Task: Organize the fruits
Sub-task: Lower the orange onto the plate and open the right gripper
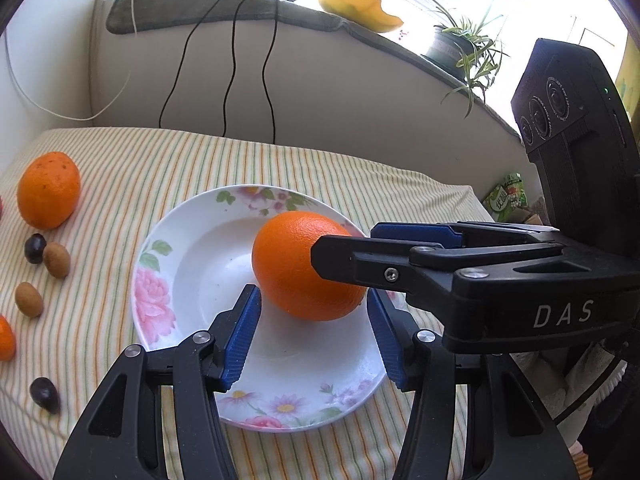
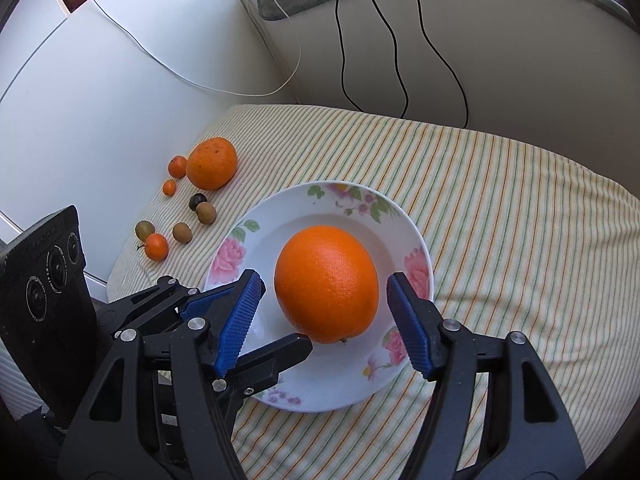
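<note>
striped cloth (image 2: 500, 200) | black cables (image 2: 394, 40) | potted plant (image 1: 468, 52)

Sunlit window ledge (image 1: 280, 16) with potted plant (image 1: 464, 46), black cables (image 2: 372, 36) down beige wall (image 1: 320, 80).

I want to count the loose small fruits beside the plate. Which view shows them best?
The right wrist view: the small fruits all lie unobstructed left of the plate. The left wrist view squeezes them against its left edge, cutting some off.

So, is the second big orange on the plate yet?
No, the speckled orange lies on the striped cloth, apart from the floral plate.
</note>
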